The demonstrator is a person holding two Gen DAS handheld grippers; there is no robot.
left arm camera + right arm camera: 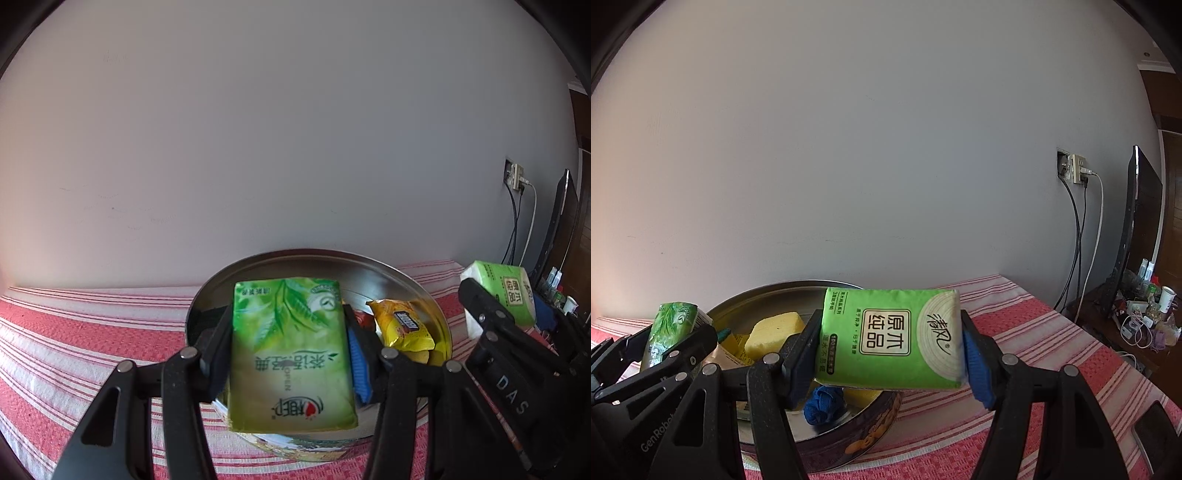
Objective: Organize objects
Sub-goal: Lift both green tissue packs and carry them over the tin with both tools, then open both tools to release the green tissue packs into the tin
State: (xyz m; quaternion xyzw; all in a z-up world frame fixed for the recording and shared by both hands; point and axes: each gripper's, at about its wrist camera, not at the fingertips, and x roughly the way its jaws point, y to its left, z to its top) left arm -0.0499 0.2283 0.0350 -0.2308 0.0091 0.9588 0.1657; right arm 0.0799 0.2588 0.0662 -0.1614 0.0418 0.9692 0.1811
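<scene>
My left gripper (290, 354) is shut on a green leaf-print tissue pack (291, 354) and holds it over the round metal tin (317, 258). My right gripper (890, 350) is shut on a light green tissue pack (892, 338) above the tin's right rim (768, 291). In the right wrist view the left gripper (670, 341) with its pack (670, 325) shows at the left. In the left wrist view the right gripper's pack (504, 291) shows at the right. The tin holds a yellow snack bag (404, 325), a yellow sponge (774, 330) and a blue yarn ball (823, 404).
The tin stands on a red and white striped cloth (1034, 332) against a plain wall. A dark monitor (1137, 229), wall socket with cables (1078, 173) and a cluttered side table (1145, 321) are at the right.
</scene>
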